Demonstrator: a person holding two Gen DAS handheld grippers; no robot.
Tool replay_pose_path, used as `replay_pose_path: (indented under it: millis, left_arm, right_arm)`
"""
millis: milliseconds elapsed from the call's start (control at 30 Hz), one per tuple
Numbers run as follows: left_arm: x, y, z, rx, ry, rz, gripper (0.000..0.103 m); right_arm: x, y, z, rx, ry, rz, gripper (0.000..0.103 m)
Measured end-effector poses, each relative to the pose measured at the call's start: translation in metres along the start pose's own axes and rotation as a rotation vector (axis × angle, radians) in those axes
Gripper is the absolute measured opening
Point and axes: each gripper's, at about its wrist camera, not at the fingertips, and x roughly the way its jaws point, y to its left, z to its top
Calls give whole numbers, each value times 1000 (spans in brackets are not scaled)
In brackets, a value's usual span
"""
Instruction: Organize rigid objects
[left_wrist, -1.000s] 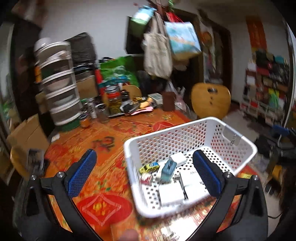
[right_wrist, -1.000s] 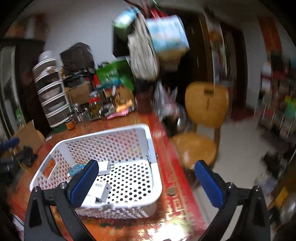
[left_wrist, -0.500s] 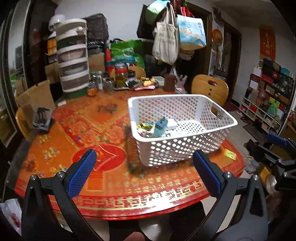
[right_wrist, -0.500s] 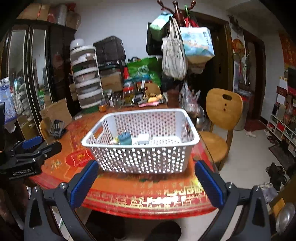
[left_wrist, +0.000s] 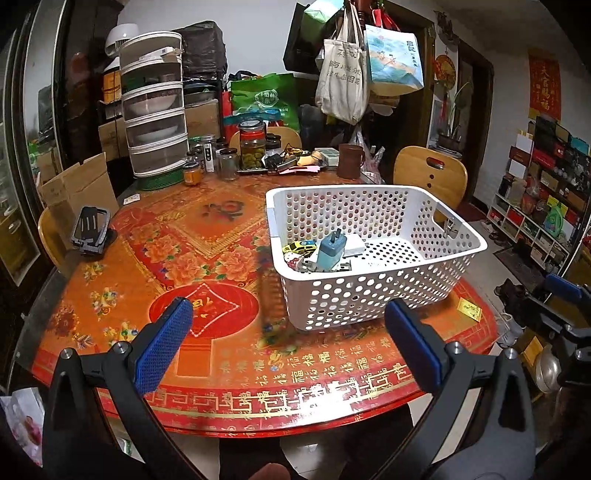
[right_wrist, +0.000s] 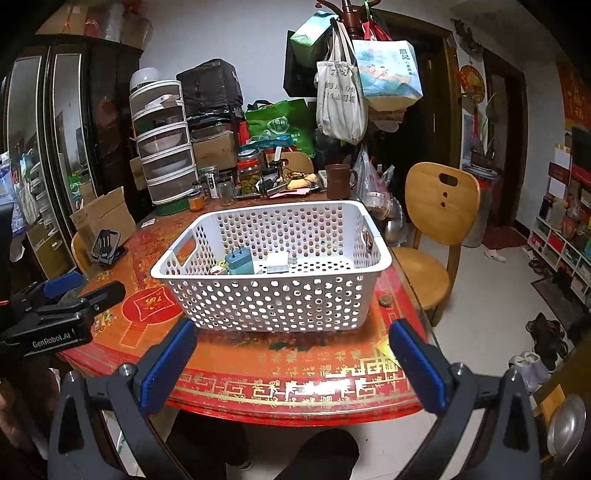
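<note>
A white perforated basket (left_wrist: 461, 236) stands on the round red table (left_wrist: 184, 258), also in the right wrist view (right_wrist: 273, 295). It holds a teal plug adapter (left_wrist: 331, 251) (right_wrist: 239, 263), a yellow toy car (left_wrist: 300, 246), white chargers (right_wrist: 277, 263) and other small items. My left gripper (left_wrist: 288, 341) is open and empty, held above the table's near edge, short of the basket. My right gripper (right_wrist: 290, 363) is open and empty, also back at the near edge. The left gripper shows at the left in the right wrist view (right_wrist: 51, 314).
A black phone stand (left_wrist: 90, 230) sits at the table's left. Jars (left_wrist: 252, 144), a brown mug (left_wrist: 349, 160) and a tiered food cover (left_wrist: 153, 110) crowd the far side. A coin (right_wrist: 384, 301) and a yellow tag (left_wrist: 468, 308) lie by the basket. Wooden chairs (right_wrist: 439, 221) stand on the right.
Both grippers have pulled back and away from the basket to the table's near edge. The basket and its contents have stayed put.
</note>
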Motion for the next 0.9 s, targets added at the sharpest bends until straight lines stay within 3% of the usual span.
replay_pose_path:
  millis: [900]
  left_arm:
    - [6, -5, -2, 4, 16, 10, 102]
  right_arm:
    - [12, 1, -1, 1, 24, 19, 103]
